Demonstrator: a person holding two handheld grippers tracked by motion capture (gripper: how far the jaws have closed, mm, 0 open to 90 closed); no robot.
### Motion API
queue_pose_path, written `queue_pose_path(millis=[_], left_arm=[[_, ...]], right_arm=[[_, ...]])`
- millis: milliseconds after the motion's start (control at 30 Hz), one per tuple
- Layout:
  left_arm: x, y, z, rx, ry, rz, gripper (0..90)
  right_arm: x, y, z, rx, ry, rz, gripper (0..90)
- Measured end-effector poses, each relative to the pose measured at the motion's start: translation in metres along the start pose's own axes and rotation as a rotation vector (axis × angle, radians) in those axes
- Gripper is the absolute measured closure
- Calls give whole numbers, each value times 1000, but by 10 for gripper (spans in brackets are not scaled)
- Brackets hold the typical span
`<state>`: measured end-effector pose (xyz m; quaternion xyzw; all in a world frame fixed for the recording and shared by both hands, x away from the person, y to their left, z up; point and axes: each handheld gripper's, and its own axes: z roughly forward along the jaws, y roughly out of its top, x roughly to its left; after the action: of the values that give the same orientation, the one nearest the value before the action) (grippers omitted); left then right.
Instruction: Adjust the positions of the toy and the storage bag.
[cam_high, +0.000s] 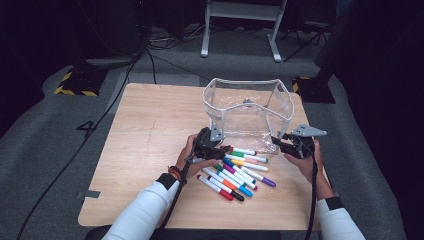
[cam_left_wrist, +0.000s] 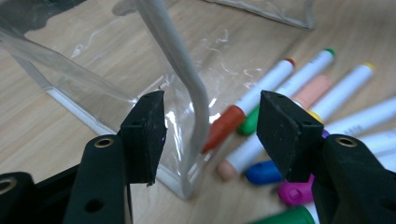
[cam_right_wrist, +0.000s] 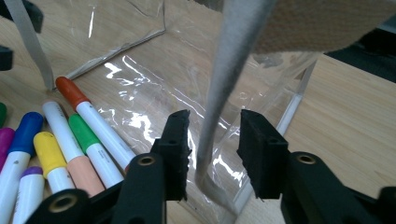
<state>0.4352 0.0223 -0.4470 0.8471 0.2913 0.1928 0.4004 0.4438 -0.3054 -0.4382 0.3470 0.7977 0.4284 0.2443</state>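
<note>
**A:** Start with the high view. Where is the clear pouch (cam_high: 248, 107)?

**B:** It stands open on the far half of the table (cam_high: 145, 125), its mouth facing up. The markers (cam_high: 235, 172) lie in a loose heap on the wood just in front of it. The left gripper (cam_high: 215, 141) is at its near left corner and the right gripper (cam_high: 278, 143) at its near right corner.

**A:** Why one at each corner?

**B:** My guess is that the person wants to spread or steady the floppy mouth so that the markers can go in. A soft bag like that sags unless both sides are held.

**A:** What about the left gripper view?

**B:** The pouch's white rim (cam_left_wrist: 184, 70) runs down between the two black jaws, which stand apart. There is a gap on either side of it, so the pads straddle the rim and do not pinch it. Beyond the rim an orange-capped marker (cam_left_wrist: 226, 126) lies on the table near the pouch's bottom seam.

**A:** So nothing is gripped there?

**B:** Not that I can see. The jaws are lined up for a pinch but are not clamped.

**A:** And the right gripper view?

**B:** It's much the same. The rim hangs between the jaws, closer to the left pad but apparently clear of both, so this tool is also unclenched and holds nothing. The markers fan out to its left, outside the pouch, and none has gone in yet.
</note>
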Motion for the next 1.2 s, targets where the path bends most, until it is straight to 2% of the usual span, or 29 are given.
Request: queue_pose_path(millis=[67,100,167,200,233,267,367,433,567,700,933,1133,1167,1200], left_arm=[[4,2,4,-7,25,-29,456],[7,3,5,-10,39,-38,521],[13,2,6,-19,27,-51,575],[15,1,6,-26,18,-53,621],[16,1,5,-30,28,-42,716],[16,1,5,-32,42,-26,768],[22,0,2,-34,47,-12,866],[25,-1,1,-38,39,-17,870],[30,-2,-2,-33,35,10,872],[36,-2,-1,-37,15,30,872],[38,-2,-1,-39,-21,28,871],[39,-2,-1,-36,-24,37,862],[38,-2,-1,-38,-7,29,837],[38,-2,-2,-32,17,29,762]], right_arm=[[1,1,3,0,-5,-9,668],[1,1,4,-2,-13,-14,693],[0,1,6,1,-4,-16,713],[0,1,5,2,-15,-26,742],[0,1,5,1,-22,-30,769],[0,1,5,2,-24,-29,795],[-1,0,3,5,-39,-35,858],[-2,0,2,4,-40,-33,860],[-4,-3,-2,-2,-20,-22,861],[2,-7,-9,-2,-8,-46,862],[10,-16,-20,-13,6,-46,860],[12,-20,-26,-10,24,-40,828],[12,-20,-27,-10,25,-38,807],[12,-21,-27,-10,23,-35,758]])
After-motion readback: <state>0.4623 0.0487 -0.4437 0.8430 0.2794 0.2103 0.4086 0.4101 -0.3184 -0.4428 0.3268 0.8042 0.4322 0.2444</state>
